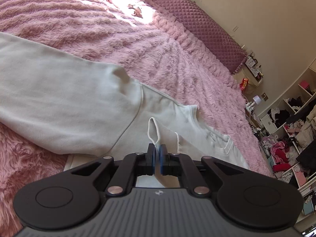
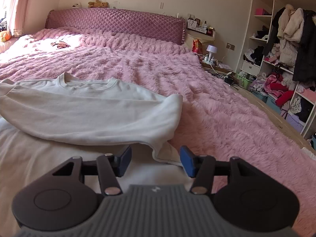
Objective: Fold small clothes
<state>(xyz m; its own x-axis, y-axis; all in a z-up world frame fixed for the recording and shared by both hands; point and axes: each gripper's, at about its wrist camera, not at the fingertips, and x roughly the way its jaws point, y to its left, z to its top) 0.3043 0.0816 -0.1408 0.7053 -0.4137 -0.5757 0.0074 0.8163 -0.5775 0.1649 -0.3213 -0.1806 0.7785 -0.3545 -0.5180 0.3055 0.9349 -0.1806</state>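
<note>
Slip risk on a thin pinch of cloth

Sweatshirt lies spread on the pink blanket, straight ahead of both tools. Left gripper is clenched on a small raised fold of its white fabric, the loop standing just beyond the blue pads. Right gripper is released, jaws spread wide, with a hem corner lying between them but apparently not clamped. My judgement: the left pinch looks shallow, so a pull could let the cloth slide free. If the right tool lifts before closing, only one side rises and the fold skews. Plush pile may also drag the fabric and bunch the layers
</note>
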